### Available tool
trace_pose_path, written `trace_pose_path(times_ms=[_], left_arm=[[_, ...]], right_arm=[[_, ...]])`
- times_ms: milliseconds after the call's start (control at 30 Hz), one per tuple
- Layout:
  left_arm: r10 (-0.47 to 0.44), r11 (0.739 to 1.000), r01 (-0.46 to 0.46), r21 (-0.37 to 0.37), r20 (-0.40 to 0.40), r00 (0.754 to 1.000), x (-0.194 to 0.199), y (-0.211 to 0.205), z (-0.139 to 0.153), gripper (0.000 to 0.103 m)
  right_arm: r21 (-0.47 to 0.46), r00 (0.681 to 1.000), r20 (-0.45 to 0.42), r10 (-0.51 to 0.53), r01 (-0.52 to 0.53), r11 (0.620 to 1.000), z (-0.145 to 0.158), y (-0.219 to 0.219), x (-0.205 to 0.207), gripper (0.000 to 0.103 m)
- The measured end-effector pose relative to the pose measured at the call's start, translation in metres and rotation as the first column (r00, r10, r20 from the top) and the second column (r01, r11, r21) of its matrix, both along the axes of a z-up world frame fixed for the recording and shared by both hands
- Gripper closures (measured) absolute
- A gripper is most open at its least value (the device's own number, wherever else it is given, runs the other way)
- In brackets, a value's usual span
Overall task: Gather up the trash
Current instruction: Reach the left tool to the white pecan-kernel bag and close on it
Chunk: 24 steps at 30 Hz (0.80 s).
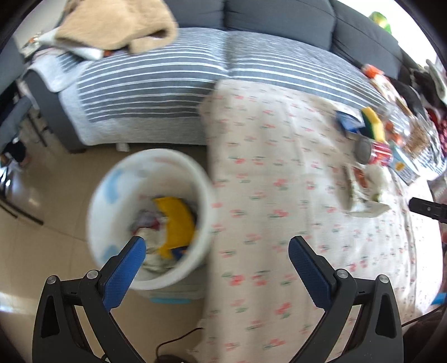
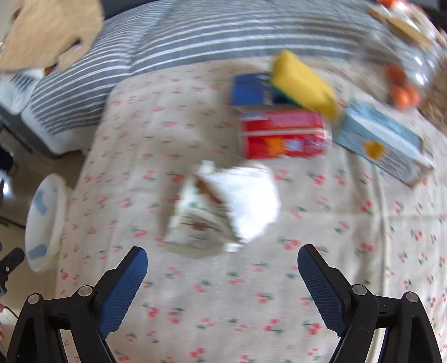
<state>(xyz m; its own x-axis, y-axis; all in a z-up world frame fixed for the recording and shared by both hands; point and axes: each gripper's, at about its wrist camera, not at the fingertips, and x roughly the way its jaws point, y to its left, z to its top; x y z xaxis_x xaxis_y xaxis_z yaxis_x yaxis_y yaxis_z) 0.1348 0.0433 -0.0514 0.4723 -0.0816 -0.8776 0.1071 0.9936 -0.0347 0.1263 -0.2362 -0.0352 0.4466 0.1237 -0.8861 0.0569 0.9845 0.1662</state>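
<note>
left wrist view: the left gripper (image 1: pixel 216 248) hangs with its blue pads spread wide and nothing between them; one pad sits over the rim of the white bin (image 1: pixel 152 216), the other over the cherry-print tablecloth (image 1: pixel 279 195); the bin stands on the tiled floor (image 1: pixel 42 251), just beside the table edge, and already contains crumpled paper and a yellow item (image 1: pixel 177 223); behind it runs a grey sofa under a striped cover (image 1: pixel 156 83), with a tan blanket (image 1: pixel 117 25) heaped at one end; the tip of the right gripper shows at the right edge of this view.
right wrist view: the right gripper (image 2: pixel 222 259) is likewise spread wide and empty, pointing down at the cloth; the trash, a crumpled white wrapper (image 2: pixel 223 203), lies on the tablecloth just ahead of the pads, not touching them; beyond it lie a red carton (image 2: pixel 282 134), a blue box (image 2: pixel 250 89), a yellow sponge (image 2: pixel 303 81) resting partly on that box, and a pale blue box (image 2: pixel 382 139); the picture is blurred, so print on the items is unreadable.
</note>
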Motion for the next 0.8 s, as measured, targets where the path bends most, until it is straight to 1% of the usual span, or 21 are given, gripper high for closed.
trace_pose_path(times_ms=[100,200,300,433,533,633,800], left_arm=[[-0.051,0.999,0.051,-0.011,-0.012,0.999,0.007,-0.036,-0.002,0.0],[-0.098,0.995,0.096,-0.039,-0.032,0.995,0.015,-0.068,-0.004,0.0],[-0.11,0.993,0.108,-0.048,-0.039,0.993,0.02,-0.093,-0.006,0.0],[-0.139,0.987,0.134,-0.086,-0.051,0.989,0.027,-0.121,-0.012,0.0],[-0.183,0.977,0.174,-0.127,-0.064,0.981,0.03,-0.142,-0.017,0.0],[-0.228,0.961,0.214,-0.174,-0.06,0.972,0.033,-0.157,-0.018,0.0],[-0.289,0.948,0.275,-0.158,-0.072,0.955,0.039,-0.18,-0.029,0.001]], right_arm=[[0.008,0.999,-0.03,-0.044,0.045,0.999,-0.004,-0.021,-0.001,0.011],[0.011,0.998,-0.042,-0.044,0.044,0.999,-0.005,-0.037,-0.004,0.009],[-0.033,0.999,-0.034,-0.039,0.037,0.999,-0.003,-0.049,-0.006,0.008],[-0.114,0.999,-0.024,-0.035,0.032,0.993,-0.003,-0.064,-0.012,0.008],[-0.141,0.998,-0.039,-0.046,0.04,0.989,-0.007,-0.08,-0.014,0.008],[-0.143,0.995,-0.061,-0.078,0.068,0.987,-0.013,-0.099,-0.015,0.008],[-0.14,0.989,-0.073,-0.126,0.114,0.984,-0.018,-0.122,-0.015,0.008]])
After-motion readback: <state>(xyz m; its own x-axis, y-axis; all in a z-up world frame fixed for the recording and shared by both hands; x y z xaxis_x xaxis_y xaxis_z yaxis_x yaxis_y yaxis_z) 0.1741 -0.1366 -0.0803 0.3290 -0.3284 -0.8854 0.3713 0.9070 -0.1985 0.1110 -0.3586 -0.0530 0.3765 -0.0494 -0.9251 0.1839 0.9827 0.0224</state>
